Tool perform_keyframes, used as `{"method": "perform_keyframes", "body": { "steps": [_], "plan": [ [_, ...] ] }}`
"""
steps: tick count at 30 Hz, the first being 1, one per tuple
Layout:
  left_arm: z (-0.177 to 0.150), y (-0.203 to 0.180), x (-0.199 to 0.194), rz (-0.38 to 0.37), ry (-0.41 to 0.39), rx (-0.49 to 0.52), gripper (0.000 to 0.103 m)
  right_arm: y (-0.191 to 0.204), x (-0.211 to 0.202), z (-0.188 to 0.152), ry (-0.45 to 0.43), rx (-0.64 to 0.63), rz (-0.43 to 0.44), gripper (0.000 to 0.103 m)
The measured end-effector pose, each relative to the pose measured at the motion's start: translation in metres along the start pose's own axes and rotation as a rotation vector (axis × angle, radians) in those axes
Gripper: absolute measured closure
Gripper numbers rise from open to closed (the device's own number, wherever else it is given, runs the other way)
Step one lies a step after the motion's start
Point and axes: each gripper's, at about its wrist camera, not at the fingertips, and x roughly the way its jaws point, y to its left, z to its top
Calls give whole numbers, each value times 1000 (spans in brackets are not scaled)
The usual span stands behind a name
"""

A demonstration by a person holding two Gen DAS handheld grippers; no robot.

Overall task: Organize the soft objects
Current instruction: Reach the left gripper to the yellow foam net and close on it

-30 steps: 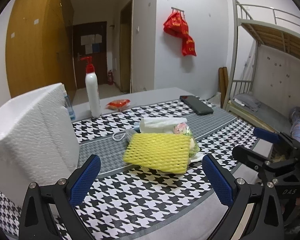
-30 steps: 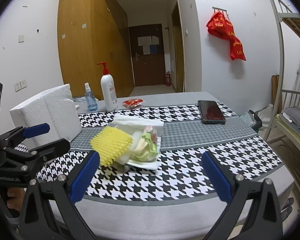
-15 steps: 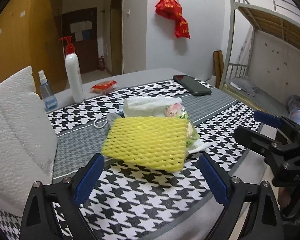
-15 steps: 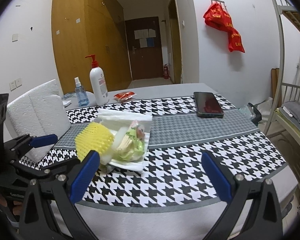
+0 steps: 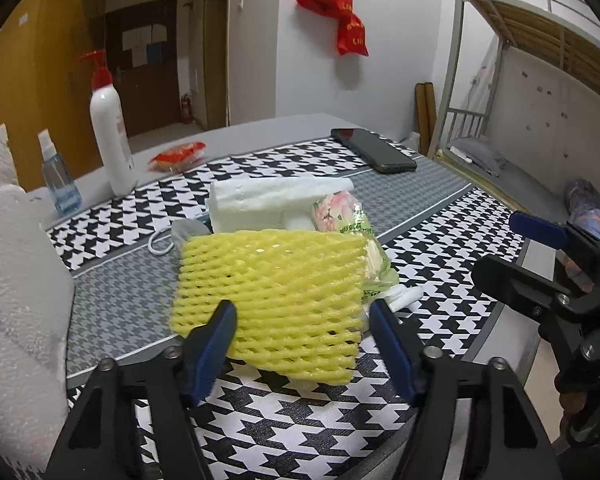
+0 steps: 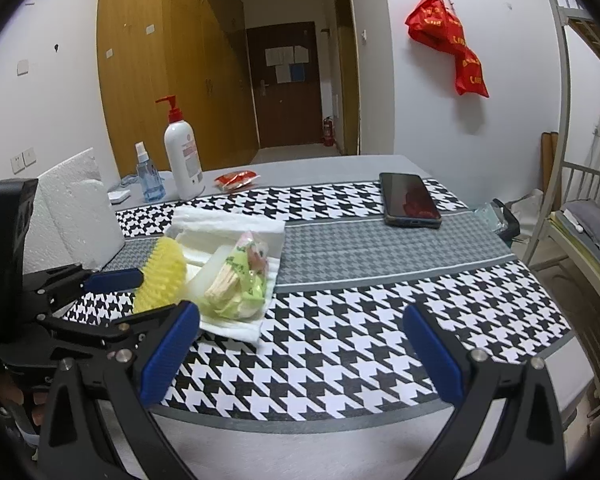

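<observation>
A yellow foam net [image 5: 272,288] lies on top of a small pile on the houndstooth tablecloth [image 5: 300,420]. Under and behind it are a folded white sheet [image 5: 268,200], a green and pink plastic packet [image 5: 340,212] and a grey face mask [image 5: 182,230]. My left gripper [image 5: 304,344] is at the net's near edge and its jaws are closing. The net sits between the blue pads, which do not visibly press on it. My right gripper [image 6: 300,320] hovers wide open over the cloth to the right of the pile [image 6: 236,276], with nothing between its fingers.
A white paper towel pack [image 5: 16,280] stands at the left. Behind the pile are a pump bottle [image 5: 110,132], a small spray bottle [image 5: 58,184], a red packet [image 5: 178,156] and a black phone [image 5: 374,150]. A bunk bed [image 5: 540,60] stands to the right of the table.
My left gripper has moved forward and down to the yellow net, and its jaws have narrowed around it. The right gripper has drifted a little closer to the pile, still open.
</observation>
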Motion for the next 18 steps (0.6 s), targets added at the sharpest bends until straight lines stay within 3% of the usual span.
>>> {"method": "perform_keyframes", "body": {
  "steps": [5, 7, 10, 18],
  "plan": [
    [-2, 6, -1, -46, 4, -33, 54, 3, 4, 2, 10, -18, 7, 0],
    [-3, 8, 0, -53, 13, -39, 71, 4, 7, 2, 18, -26, 10, 0],
    [-4, 13, 0, -50, 14, -63, 79, 7, 10, 4, 19, -36, 18, 0],
    [-6, 24, -3, -34, 16, -99, 83, 14, 16, 6, 26, -57, 40, 0]
  ]
}}
